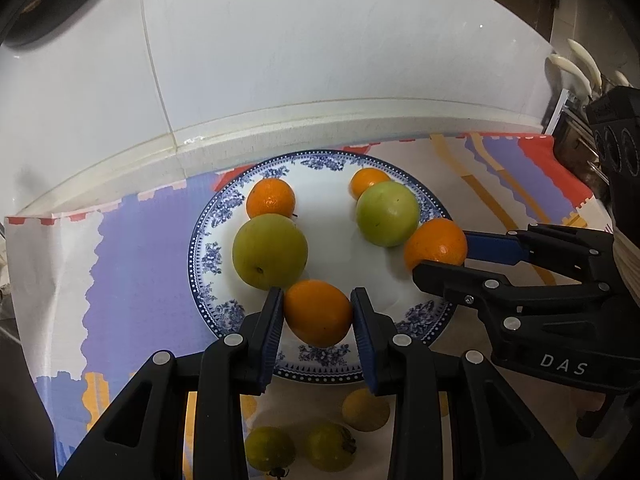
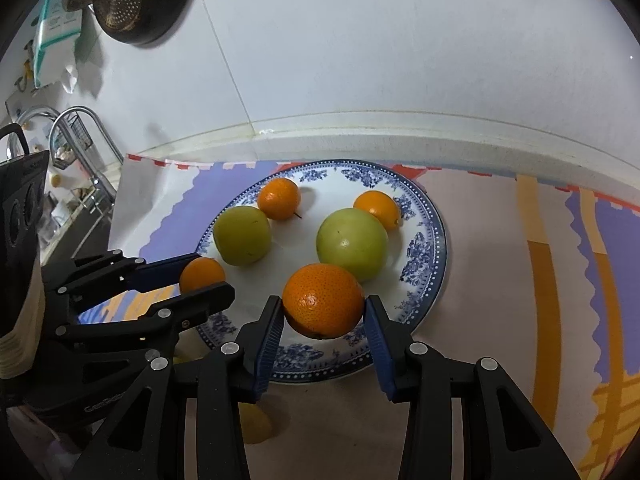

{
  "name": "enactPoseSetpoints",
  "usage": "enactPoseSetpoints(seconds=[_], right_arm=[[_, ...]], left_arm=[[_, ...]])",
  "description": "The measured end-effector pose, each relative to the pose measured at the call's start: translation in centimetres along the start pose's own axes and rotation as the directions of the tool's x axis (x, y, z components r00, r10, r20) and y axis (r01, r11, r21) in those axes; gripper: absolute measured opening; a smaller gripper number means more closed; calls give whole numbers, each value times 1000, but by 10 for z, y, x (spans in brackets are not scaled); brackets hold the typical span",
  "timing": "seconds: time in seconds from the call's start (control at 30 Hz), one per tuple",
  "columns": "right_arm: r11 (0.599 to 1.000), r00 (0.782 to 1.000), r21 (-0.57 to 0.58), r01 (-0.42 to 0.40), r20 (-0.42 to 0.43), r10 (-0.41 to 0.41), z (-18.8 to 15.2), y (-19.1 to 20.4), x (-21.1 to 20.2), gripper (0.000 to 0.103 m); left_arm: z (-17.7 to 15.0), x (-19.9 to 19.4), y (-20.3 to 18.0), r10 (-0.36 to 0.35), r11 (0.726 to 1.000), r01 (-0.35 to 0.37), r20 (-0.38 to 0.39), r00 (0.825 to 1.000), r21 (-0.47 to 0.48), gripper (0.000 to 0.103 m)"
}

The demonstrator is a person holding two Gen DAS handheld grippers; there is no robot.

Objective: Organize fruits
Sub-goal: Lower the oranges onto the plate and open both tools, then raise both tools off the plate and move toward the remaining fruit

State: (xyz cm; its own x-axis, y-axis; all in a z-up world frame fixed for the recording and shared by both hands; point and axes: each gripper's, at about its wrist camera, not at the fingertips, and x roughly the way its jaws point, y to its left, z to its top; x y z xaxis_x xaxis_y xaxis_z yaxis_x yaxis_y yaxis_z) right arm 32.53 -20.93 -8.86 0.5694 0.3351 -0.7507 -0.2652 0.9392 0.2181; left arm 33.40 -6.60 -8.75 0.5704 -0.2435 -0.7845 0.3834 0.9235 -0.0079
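Oranges carried: my left gripper (image 1: 318,310) pinches one (image 1: 318,312), my right gripper (image 2: 324,312) another (image 2: 323,300).
Plated: four fruits on plate (image 1: 200,256).
Left: three at six o'clock (image 1: 330,446).

A countertop (image 2: 460,420) runs along the white wall, covered by a patterned cloth (image 1: 132,264) in purple, white, orange and red. A blue-and-white floral plate (image 1: 208,216) sits on the cloth. Off the plate, on the near side, lie a yellow fruit (image 1: 366,410) and two greenish ones (image 1: 270,448) (image 1: 330,446).
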Motion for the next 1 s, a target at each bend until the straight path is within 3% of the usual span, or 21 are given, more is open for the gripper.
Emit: enactPoseSetpoints(seconds=[0.2, 0.27, 0.4, 0.6, 0.8, 1.0], right_arm=[[1000, 1000, 9, 4, -11, -4, 0, -3, 6, 42], [1000, 1000, 8, 4, -13, -4, 0, -3, 5, 42], [1000, 1000, 7, 17, -15, -17, -1, -2, 4, 43], [998, 998, -23, 52, 31, -52, -2, 8, -13, 51], [996, 994, -49, 77, 84, -73, -5, 21, -40, 51], [992, 984, -54, 110, 144, -101, -11, 35, -70, 60]], left_arm=[[2, 1, 2, 5, 1000, -5, 4, 1000, -3, 34], [2, -1, 3, 8, 1000, -7, 7, 1000, -4, 41], [-1, -11, 6, 37, 999, -36, 28, 999, -14, 43], [-7, -34, 8, 73, 997, -70, 71, 995, -31, 49], [-15, -70, 7, 119, 993, -115, 148, 982, -36, 60], [-23, -105, 4, 149, 989, -142, 216, 965, -48, 68]])
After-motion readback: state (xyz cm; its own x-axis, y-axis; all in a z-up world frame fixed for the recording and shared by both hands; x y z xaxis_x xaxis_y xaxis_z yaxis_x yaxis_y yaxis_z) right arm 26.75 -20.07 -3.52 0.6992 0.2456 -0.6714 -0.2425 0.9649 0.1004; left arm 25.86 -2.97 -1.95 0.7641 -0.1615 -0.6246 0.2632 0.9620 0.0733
